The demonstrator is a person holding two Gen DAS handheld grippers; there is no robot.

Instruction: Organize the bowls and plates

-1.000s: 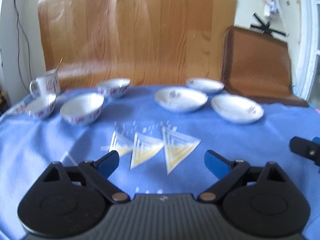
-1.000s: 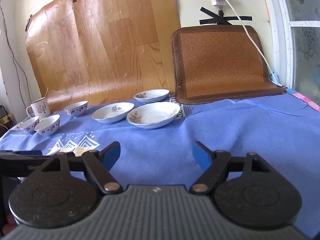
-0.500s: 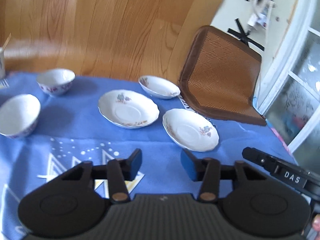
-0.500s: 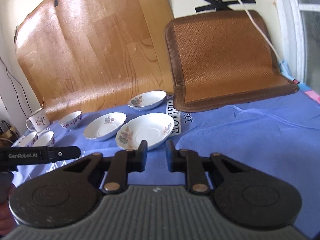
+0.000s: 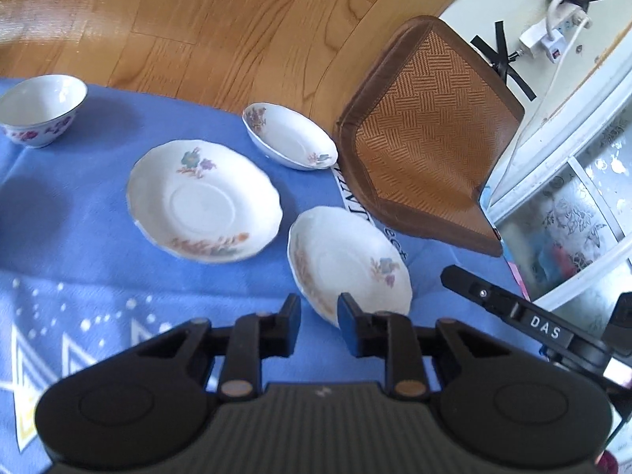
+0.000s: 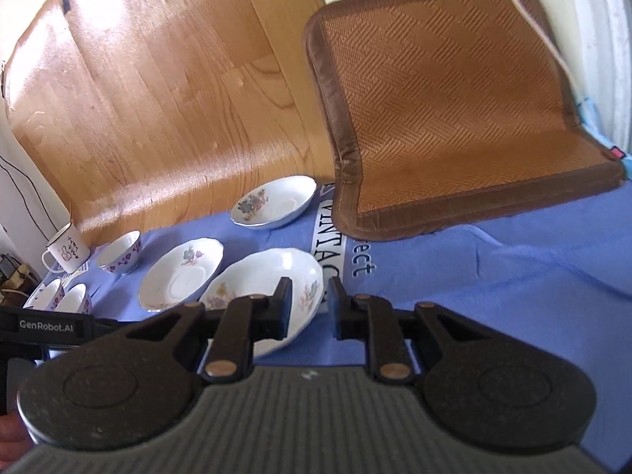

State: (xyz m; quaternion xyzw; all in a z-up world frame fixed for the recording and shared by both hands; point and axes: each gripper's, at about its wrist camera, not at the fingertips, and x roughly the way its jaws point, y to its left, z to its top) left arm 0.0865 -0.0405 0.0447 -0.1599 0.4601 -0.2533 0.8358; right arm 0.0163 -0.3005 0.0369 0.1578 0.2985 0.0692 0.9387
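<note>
The nearest plate, white with faded flowers and a scalloped rim, lies on the blue cloth printed "VINTAGE". My left gripper and right gripper hover over it, jaws narrow, holding nothing. Tags read "DAS" and "GenRobot.AI".

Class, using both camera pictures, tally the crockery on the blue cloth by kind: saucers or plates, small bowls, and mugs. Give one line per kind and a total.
Plates (shallow, floral): 3
Small bowls (purple flowers): 3
Mugs: 1
Total: 7 pieces
</note>
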